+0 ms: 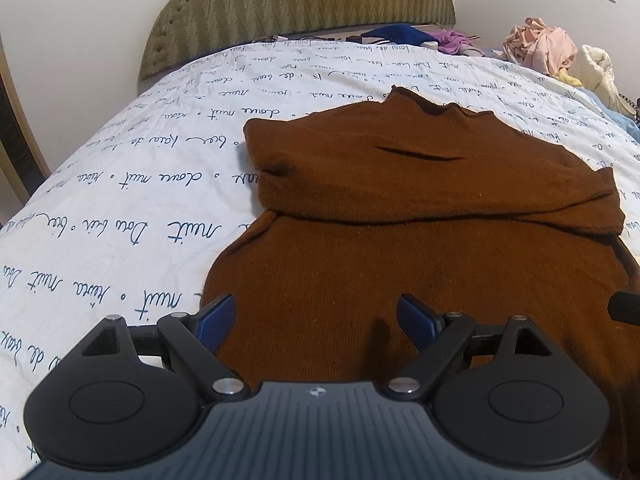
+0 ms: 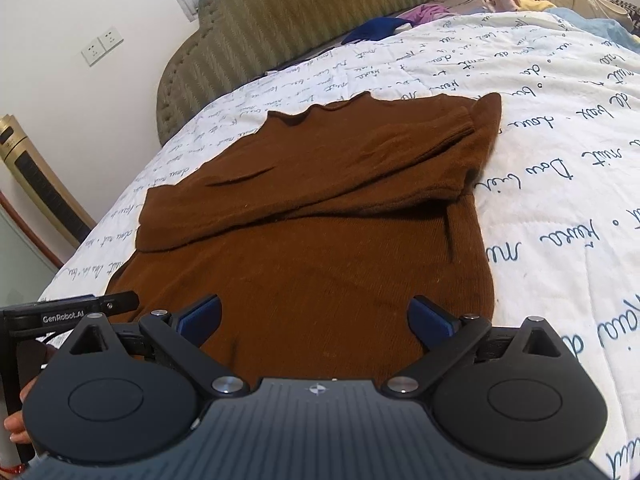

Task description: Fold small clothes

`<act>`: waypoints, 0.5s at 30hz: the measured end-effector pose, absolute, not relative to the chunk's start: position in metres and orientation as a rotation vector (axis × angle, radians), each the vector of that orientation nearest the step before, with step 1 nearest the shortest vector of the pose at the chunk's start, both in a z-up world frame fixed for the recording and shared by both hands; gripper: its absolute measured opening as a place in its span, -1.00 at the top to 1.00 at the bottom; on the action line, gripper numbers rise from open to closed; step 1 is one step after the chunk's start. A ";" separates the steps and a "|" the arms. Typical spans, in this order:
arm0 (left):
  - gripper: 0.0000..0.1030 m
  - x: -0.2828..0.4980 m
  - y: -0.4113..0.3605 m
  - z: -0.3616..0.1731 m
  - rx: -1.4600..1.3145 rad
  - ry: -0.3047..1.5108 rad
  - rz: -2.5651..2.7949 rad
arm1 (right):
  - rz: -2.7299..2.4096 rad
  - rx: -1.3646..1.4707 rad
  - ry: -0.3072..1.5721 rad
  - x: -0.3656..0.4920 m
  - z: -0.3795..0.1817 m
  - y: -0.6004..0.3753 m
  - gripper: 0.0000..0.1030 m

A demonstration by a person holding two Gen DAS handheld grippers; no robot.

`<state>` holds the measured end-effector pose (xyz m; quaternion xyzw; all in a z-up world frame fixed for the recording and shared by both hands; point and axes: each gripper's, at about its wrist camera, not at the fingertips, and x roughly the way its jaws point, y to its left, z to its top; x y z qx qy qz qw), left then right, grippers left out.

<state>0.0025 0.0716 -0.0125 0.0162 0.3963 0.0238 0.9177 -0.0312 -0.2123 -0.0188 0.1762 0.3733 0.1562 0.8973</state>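
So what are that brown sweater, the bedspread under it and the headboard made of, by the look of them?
The brown sweater looks like a soft, matte fine knit, perhaps wool: fuzzy surface, faint ribbing, a frilled collar edge. The white bedspread seems to be quilted cotton printed with blue handwriting; it is matte and puckered. The olive headboard looks like upholstered fabric, with a zigzag weave and a studded border.

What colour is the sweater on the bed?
The sweater is plain rusty brown; it shows best in the right wrist view.
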 end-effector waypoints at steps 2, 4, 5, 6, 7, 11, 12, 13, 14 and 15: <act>-0.71 -0.001 0.072 -0.012 0.033 0.816 0.052 | 0.328 0.360 0.777 -0.036 -0.018 -0.212 -0.91; -0.71 -0.004 0.073 -0.011 0.031 0.818 0.056 | 0.328 0.355 0.778 -0.040 -0.017 -0.212 -0.91; -0.71 -0.005 0.073 -0.011 0.030 0.819 0.058 | 0.327 0.355 0.779 -0.043 -0.016 -0.212 -0.91; -0.71 -0.007 0.074 -0.011 0.028 0.821 0.060 | 0.327 0.356 0.780 -0.045 -0.016 -0.213 -0.91; -0.71 -0.009 0.074 -0.011 0.027 0.824 0.062 | 0.328 0.359 0.781 -0.048 -0.016 -0.214 -0.92; -0.71 -0.016 0.075 -0.011 0.025 0.832 0.068 | 0.343 0.368 0.788 -0.058 -0.014 -0.218 -0.92; -0.71 -0.018 0.075 -0.011 0.024 0.834 0.069 | 0.350 0.367 0.790 -0.061 -0.014 -0.219 -0.92; -0.71 -0.019 0.076 -0.011 0.022 0.835 0.068 | 0.357 0.364 0.793 -0.063 -0.014 -0.218 -0.92; -0.71 -0.021 0.076 -0.010 0.022 0.837 0.067 | 0.364 0.359 0.796 -0.066 -0.014 -0.218 -0.92; -0.71 -0.023 0.076 -0.010 0.021 0.837 0.067 | 0.369 0.354 0.799 -0.069 -0.014 -0.217 -0.92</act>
